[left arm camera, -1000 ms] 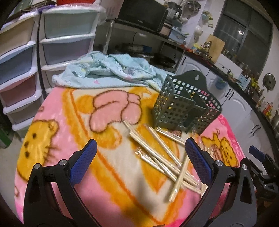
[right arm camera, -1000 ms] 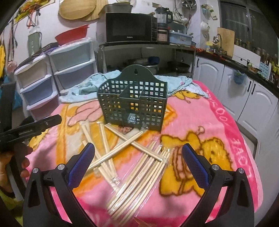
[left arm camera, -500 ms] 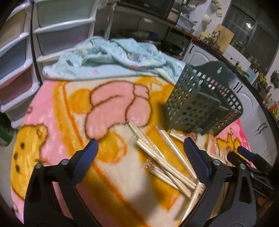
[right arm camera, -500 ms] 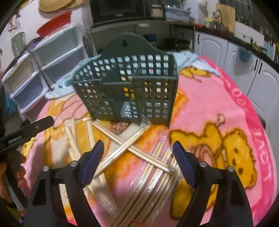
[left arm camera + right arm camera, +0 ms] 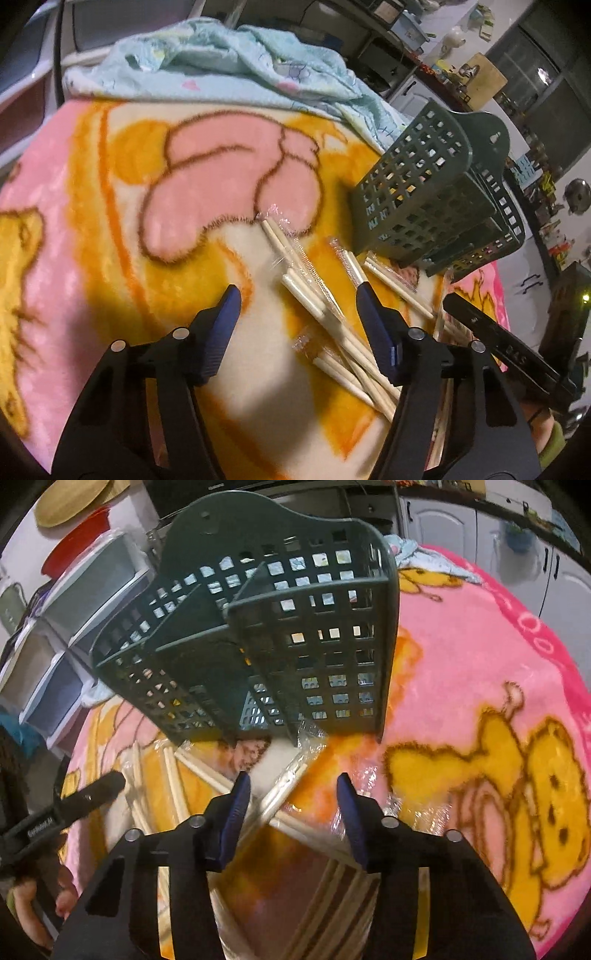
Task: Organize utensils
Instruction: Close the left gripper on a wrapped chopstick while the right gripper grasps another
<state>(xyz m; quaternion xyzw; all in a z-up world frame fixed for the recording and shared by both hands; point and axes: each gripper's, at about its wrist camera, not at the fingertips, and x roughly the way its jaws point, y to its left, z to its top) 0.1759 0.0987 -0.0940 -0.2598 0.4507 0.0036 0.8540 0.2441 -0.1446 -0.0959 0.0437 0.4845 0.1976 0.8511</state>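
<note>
On the table, over a pink and orange cartoon blanket [image 5: 110,206]: scattered wrapped chopsticks [image 5: 314,295] lying crossed in a loose pile in front of a dark green holder [image 5: 424,199] standing upright. Left gripper [image 5: 295,295] angled down above the left end of the pile, jaws part open and just closing, several chopsticks lying between and below the blue pads [image 5: 373,325], none pressed. Right gripper [image 5: 293,786] angled down just in front of the holder [image 5: 280,635], jaws likewise part open and just closing, one wrapped pair [image 5: 284,790] running up through the gap, not clamped. Light blue cloth [image 5: 229,66] bunched at the far edge of the blanket, behind the holder.
</note>
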